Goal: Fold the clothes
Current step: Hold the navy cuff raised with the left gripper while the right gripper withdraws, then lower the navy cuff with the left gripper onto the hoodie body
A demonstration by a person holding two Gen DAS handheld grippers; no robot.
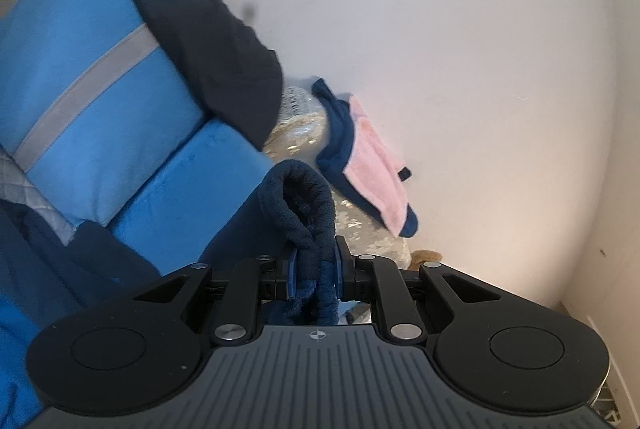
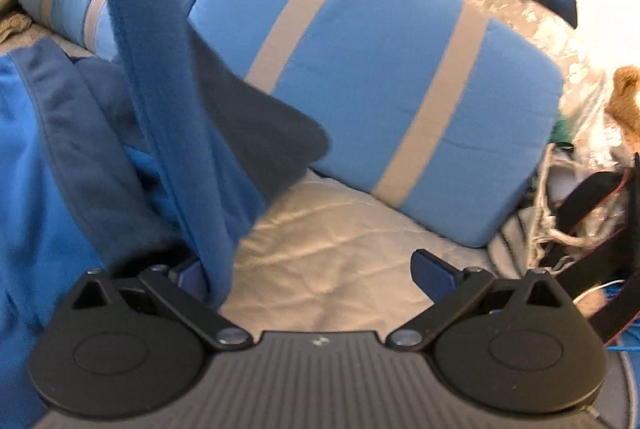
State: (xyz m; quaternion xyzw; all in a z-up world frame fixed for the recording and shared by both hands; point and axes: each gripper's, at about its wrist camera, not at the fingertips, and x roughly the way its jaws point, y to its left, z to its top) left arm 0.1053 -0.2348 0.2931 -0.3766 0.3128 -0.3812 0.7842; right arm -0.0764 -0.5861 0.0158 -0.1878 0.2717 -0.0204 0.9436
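In the left wrist view my left gripper (image 1: 315, 269) is shut on a bunched fold of a dark blue fleece garment (image 1: 304, 201), which rises in a loop just past the pads. More of this garment lies at the lower left (image 1: 52, 261). In the right wrist view my right gripper (image 2: 312, 275) stands wide open above a grey quilted bed cover (image 2: 320, 249). A taut strip of the blue fleece garment (image 2: 160, 69) runs from the top of the frame down against the left finger (image 2: 190, 275); the jaws do not close on it. A brighter blue cloth (image 2: 24, 169) lies to the left.
Blue pillows with grey stripes (image 2: 380, 69) (image 1: 80, 69) lie on the bed, one with a dark navy cloth (image 1: 208, 29) draped over it. A pink and navy cloth (image 1: 372, 165) hangs by the white wall (image 1: 460, 49). Cables and black straps (image 2: 580, 209) clutter the right.
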